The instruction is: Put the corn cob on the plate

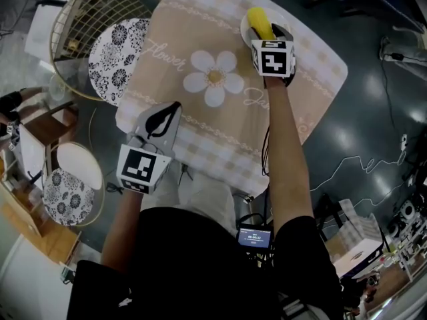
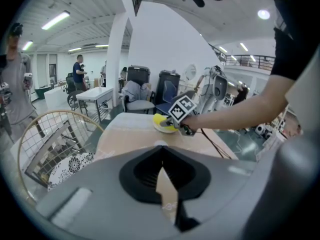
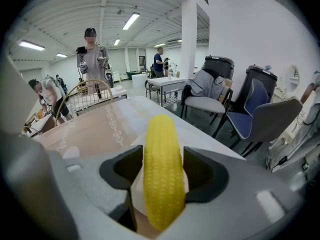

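- The plate [image 1: 243, 24] was mostly covered in the head view by the right gripper [image 3: 161, 164] and its marker cube, so only a pale edge showed.
- No view showed clearly whether the corn cob [image 1: 259, 23] was touching the plate or hanging just above it.
- The person's body hid the near edge of the table [image 1: 200, 135] in the head view.
- The right gripper's jaws were pinched on the corn cob from both sides. The cob pointed lengthwise away from the camera, and white plate showed under it in the right gripper view.
- The corn cob sat over the plate at the far right corner of the flower-print tablecloth.
- The left gripper [image 2: 160, 156] was over the near left part of the cloth, well apart from the plate. Its jaws were drawn together to a thin slit with nothing between them, and only cloth showed through the slit.
- A round wire basket [image 1: 100, 12] stood beside the table's far left corner, and a black-and-white patterned disc [image 1: 119, 59] overlapped its rim.
- A second hoop [image 1: 93, 162] lay near the person's left side, with another patterned disc [image 1: 63, 195] inside it.
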`<state>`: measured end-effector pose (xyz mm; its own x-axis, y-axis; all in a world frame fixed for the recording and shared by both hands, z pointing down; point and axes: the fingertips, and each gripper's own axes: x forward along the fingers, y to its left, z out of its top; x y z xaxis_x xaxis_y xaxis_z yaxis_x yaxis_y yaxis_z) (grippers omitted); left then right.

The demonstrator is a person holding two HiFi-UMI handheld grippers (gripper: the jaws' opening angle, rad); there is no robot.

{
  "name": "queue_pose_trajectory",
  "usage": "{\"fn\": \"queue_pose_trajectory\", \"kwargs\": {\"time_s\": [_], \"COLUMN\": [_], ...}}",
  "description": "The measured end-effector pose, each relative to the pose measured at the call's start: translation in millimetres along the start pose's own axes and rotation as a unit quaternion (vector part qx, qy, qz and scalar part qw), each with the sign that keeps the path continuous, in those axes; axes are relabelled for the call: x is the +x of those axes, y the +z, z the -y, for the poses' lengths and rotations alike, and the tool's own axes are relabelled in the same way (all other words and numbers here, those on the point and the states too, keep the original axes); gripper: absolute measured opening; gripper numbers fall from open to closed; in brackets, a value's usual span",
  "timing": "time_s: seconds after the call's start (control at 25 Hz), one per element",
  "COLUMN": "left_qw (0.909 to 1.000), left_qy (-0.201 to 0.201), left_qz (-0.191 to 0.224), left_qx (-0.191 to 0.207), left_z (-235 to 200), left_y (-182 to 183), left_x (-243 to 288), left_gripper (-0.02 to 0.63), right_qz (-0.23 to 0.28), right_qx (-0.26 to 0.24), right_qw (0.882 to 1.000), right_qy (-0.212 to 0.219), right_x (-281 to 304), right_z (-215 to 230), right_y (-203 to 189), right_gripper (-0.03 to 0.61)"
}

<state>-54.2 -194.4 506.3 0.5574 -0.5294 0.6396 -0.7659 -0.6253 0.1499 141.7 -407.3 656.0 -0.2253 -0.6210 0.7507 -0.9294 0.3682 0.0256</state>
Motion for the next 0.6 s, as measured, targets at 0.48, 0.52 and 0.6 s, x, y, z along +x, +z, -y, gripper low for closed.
{"fn": "queue_pose_trajectory", "kwargs": {"time_s": [0.48,0.52,0.6], "left_qw": [0.9994,0.9993,0.9991], "left_qy": [-0.011,-0.013,-0.015], "left_qz": [0.024,0.027,0.033], "left_qx": [0.020,0.022,0.024], "left_z": [18.1,19.9,23.1], "left_y": [19.2,20.5,23.6], "left_x": [-11.0,-11.8,-13.7], "left_gripper": [0.005,0.005,0.005], "right_qz": [0.048,0.055,0.068], "right_qx": [0.034,0.039,0.045], "right_qw": [0.998,0.998,0.997], "right_qy": [-0.008,-0.010,-0.012], "right_x": [-48.6,-55.7,-69.5], "right_z": [-4.0,-4.1,-5.7], "right_y": [19.8,22.1,25.6], "right_gripper": [0.204,0.193,0.176]}}
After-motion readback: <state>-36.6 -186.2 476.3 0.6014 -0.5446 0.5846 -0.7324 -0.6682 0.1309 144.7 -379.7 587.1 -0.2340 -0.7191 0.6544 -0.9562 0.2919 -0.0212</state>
